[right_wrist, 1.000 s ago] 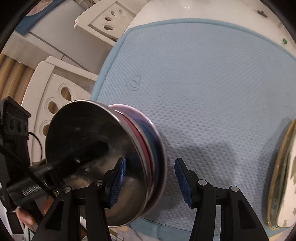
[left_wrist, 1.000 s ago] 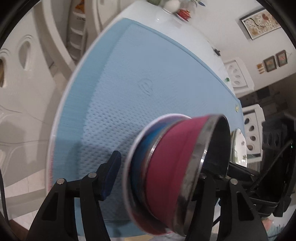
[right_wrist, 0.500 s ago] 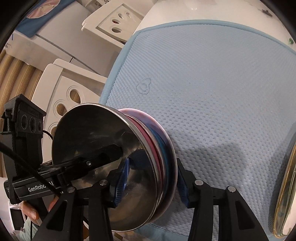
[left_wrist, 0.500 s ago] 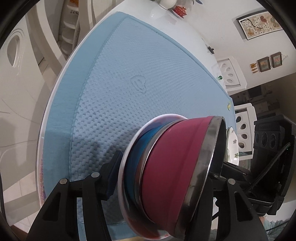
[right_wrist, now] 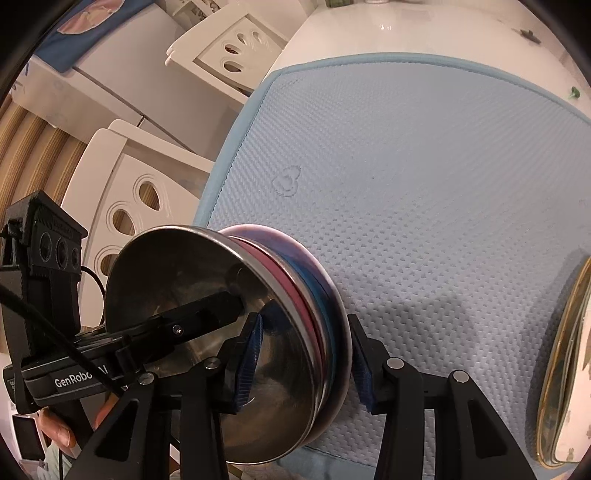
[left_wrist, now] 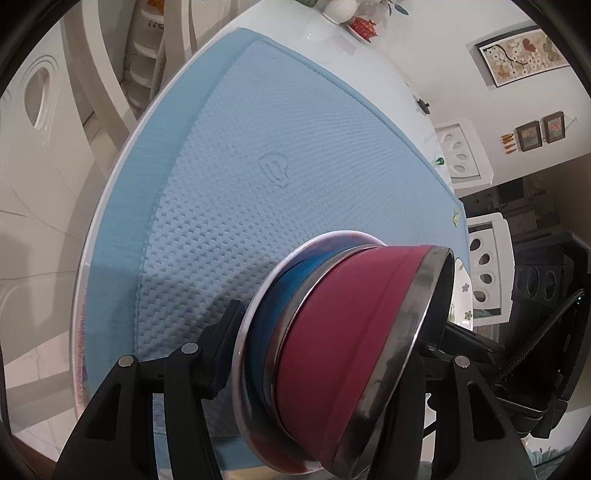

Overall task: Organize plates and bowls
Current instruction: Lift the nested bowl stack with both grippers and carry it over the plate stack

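A stack sits at the near edge of the blue mat [left_wrist: 229,155]: a pale-rimmed plate [left_wrist: 245,350] at the bottom, then a blue bowl [left_wrist: 266,317], then a magenta bowl [left_wrist: 351,332] with a steel inside [right_wrist: 177,273]. My left gripper [left_wrist: 328,343] is shut on the stack, one finger under the plate and the other inside the top bowl. From the opposite side my right gripper [right_wrist: 306,358] clamps it too, one blue pad [right_wrist: 251,362] on the steel inside and the other against the plate's underside. Whether the stack is off the mat I cannot tell.
The mat covers a round white table [right_wrist: 369,33]. A second pile of flowered, gold-rimmed plates [right_wrist: 565,369] lies at the mat's right edge. White chairs [right_wrist: 140,192] stand around the table, and small ornaments [left_wrist: 347,11] sit at its far side.
My right gripper's jaws have closed in: the outer pad stood apart from the plate and now lies against it. The left gripper keeps its hold.
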